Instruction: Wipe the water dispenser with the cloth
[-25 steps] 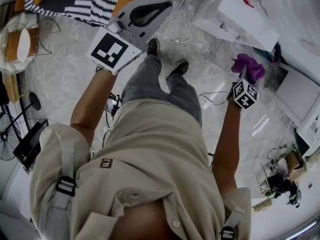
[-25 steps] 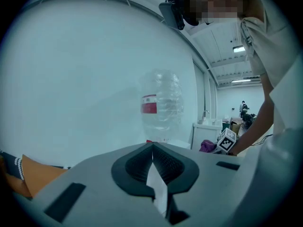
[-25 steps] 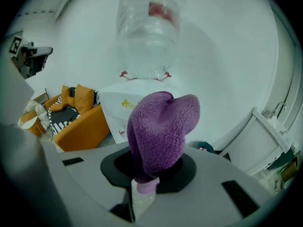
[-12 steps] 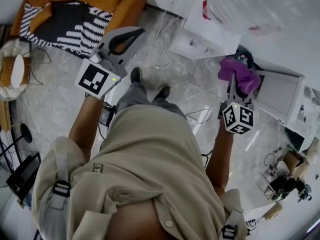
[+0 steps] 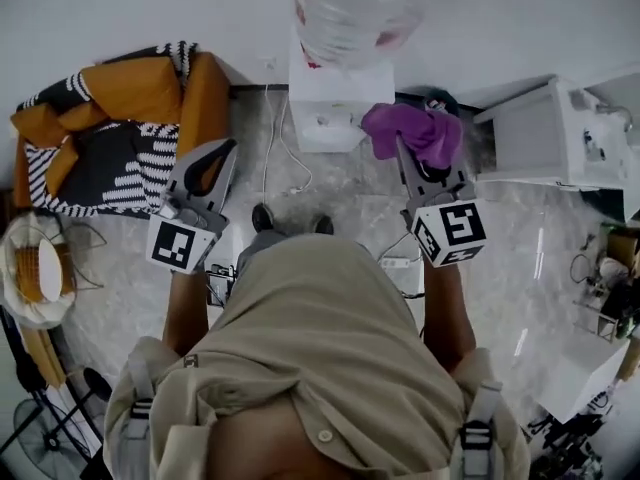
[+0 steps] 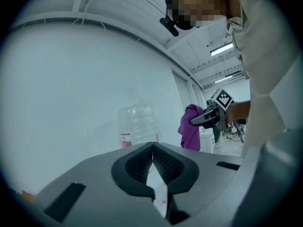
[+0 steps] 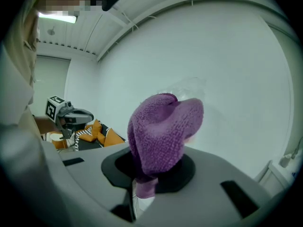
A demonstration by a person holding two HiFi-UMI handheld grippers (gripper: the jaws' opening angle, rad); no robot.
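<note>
Snugly between right gripper [image 7: 150,161] jaws: cloth [image 7: 163,126]

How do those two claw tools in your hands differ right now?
The right gripper is shut on the purple cloth; the left gripper is shut on nothing. The right gripper sits closer to the water dispenser than the left gripper. Both carry marker cubes.

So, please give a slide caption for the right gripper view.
Right gripper shut on a purple cloth, white wall ahead, left gripper at the side.
</note>
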